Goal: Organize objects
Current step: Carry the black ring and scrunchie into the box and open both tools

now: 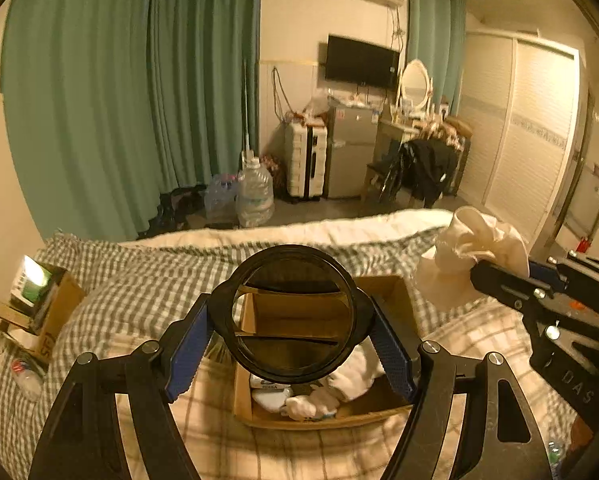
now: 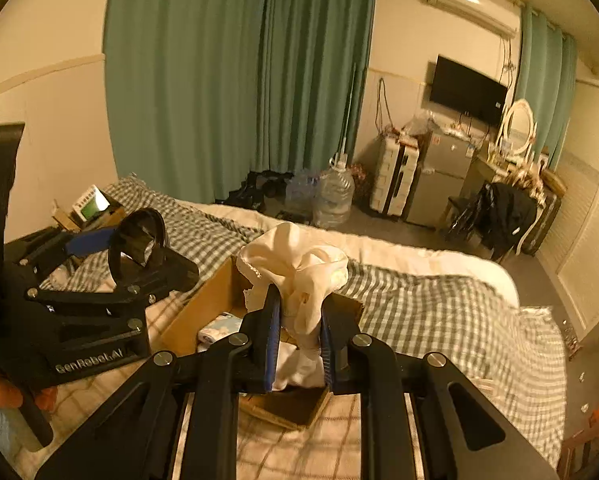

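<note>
While the left tongs [image 1: 291, 316] clamp a black ring [image 1: 293, 314] above the box [image 1: 395, 292], the right tongs [image 2: 299, 332] grip white cloth [image 2: 299, 268] beside it

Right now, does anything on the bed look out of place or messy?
Yes. A plastic bottle lies on its side loose on the checked bedding, left of the cardboard box, below an open carton tipped against the wall.

Green curtain [image 1: 131, 92] fills the upper left. Bedding [image 1: 147, 276] is green-and-white check. Box [image 1: 383, 292] is brown, cloth [image 1: 475, 244] cream, ring [image 1: 291, 314] black, finger pads [image 1: 187, 354] blue.
</note>
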A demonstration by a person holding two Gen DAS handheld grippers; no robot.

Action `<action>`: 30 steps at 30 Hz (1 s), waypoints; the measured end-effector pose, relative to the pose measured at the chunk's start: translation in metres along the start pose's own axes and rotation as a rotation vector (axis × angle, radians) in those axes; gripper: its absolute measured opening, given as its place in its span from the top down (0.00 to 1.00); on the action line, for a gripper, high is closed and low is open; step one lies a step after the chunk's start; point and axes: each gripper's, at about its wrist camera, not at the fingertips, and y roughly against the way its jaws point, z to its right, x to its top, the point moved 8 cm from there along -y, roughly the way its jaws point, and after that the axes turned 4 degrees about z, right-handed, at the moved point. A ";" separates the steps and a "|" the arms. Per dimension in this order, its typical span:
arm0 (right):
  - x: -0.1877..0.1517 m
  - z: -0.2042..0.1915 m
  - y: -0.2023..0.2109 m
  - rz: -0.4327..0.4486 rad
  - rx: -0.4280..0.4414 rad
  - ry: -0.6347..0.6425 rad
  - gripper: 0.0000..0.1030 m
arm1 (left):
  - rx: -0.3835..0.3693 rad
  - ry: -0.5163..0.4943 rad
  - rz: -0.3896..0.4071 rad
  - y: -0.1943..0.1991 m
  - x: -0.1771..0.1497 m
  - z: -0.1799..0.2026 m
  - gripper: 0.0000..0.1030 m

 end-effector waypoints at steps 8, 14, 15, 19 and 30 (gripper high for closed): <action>-0.054 0.018 -0.093 -0.133 0.040 -0.023 0.85 | -0.011 -0.006 -0.127 -0.085 -0.054 0.007 0.25; -0.096 0.029 -0.138 -0.211 0.069 -0.053 0.84 | -0.027 -0.025 -0.181 -0.120 -0.084 0.015 0.25; -0.099 0.030 -0.141 -0.216 0.077 -0.066 0.84 | -0.028 -0.019 -0.181 -0.122 -0.085 0.016 0.25; -0.105 0.034 -0.138 -0.205 0.090 -0.109 0.62 | -0.051 0.011 -0.185 -0.125 -0.089 0.015 0.24; -0.063 0.047 -0.065 -0.096 0.031 -0.158 0.30 | -0.002 0.010 -0.165 -0.077 -0.072 0.010 0.04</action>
